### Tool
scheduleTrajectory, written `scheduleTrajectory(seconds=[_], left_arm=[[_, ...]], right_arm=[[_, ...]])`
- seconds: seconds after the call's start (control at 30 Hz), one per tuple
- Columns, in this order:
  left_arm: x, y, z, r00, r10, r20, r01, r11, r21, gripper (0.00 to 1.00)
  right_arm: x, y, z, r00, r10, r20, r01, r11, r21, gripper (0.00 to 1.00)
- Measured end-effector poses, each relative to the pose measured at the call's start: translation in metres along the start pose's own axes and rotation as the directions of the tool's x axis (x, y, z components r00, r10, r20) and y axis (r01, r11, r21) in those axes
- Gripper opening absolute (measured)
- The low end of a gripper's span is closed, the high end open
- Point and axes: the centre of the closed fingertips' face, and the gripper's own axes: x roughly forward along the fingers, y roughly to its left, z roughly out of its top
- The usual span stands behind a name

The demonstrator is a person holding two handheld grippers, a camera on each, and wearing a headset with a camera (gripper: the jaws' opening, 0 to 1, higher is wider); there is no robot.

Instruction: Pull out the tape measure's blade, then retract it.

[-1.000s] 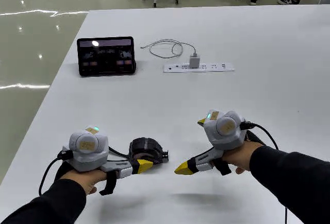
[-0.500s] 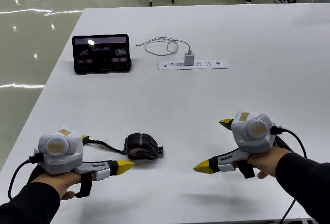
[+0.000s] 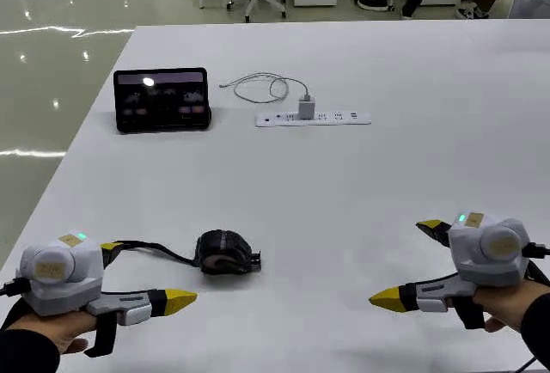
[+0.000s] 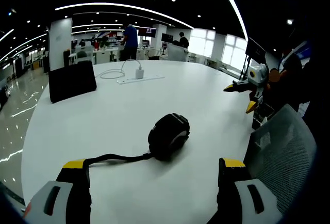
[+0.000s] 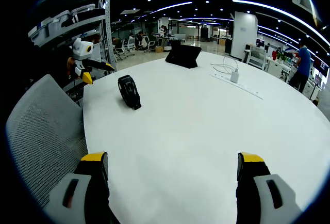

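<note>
Holds left gripper [image 4: 153, 163] and right gripper [image 5: 172, 157], fingers wide open, flanking tape measure [image 3: 225, 252] lying near tabletop [image 3: 344, 201] front edge.

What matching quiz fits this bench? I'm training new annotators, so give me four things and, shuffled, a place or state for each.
Things:
1 tape measure
2 tablet
3 power strip
4 right gripper

Places or states:
A open, holding nothing, near right
B standing propped up, far left
C lying flat, charger plugged in
D lying near left, blade in

Pairs: 1-D, 2-B, 3-C, 4-A
</note>
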Motion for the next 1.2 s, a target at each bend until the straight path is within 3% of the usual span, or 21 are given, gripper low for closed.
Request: scheduleTrajectory(seconds=[0.07, 0.2, 0.27, 0.37, 0.43, 0.67, 1.13, 1.2], left_arm=[[-0.003, -0.001, -0.003, 0.9999, -0.005, -0.015, 0.005, 1.000, 0.002, 1.00], [-0.010, 0.000, -0.005, 1.0000, 0.000, -0.005, 0.000, 1.000, 0.001, 1.00], [-0.012, 0.005, -0.009, 0.9998, 0.005, -0.020, -0.005, 1.000, -0.011, 1.00], [-0.019, 0.011, -0.005, 0.9998, 0.017, -0.008, -0.018, 1.000, -0.022, 1.00], [-0.023, 0.012, -0.002, 0.9998, 0.019, -0.002, -0.019, 1.000, -0.023, 1.00], [-0.030, 0.018, -0.003, 0.9998, 0.021, -0.003, -0.021, 1.000, -0.010, 1.00], [-0.040, 0.024, -0.002, 0.9989, 0.041, 0.023, -0.040, 0.999, -0.024, 1.00], [-0.039, 0.026, -0.006, 0.9990, 0.045, 0.004, -0.045, 0.999, -0.015, 1.00]], right_arm=[[-0.007, -0.005, -0.004, 0.9999, -0.010, 0.004, 0.010, 1.000, 0.004, 1.00], [-0.025, -0.010, -0.015, 0.9998, -0.021, -0.005, 0.021, 1.000, 0.010, 1.00], [-0.033, -0.012, -0.019, 0.9996, -0.028, -0.004, 0.028, 1.000, 0.002, 1.00], [-0.042, -0.019, -0.029, 0.9991, -0.042, -0.001, 0.042, 0.998, -0.038, 1.00], [-0.047, -0.022, -0.036, 0.9986, -0.051, -0.014, 0.051, 0.999, -0.018, 1.00], [-0.065, -0.023, -0.031, 0.9964, -0.085, -0.003, 0.085, 0.996, 0.007, 1.00], [-0.070, -0.019, -0.038, 0.9956, -0.094, 0.000, 0.094, 0.995, 0.025, 1.00], [-0.070, -0.018, -0.037, 0.9959, -0.091, 0.000, 0.091, 0.996, 0.022, 1.00]])
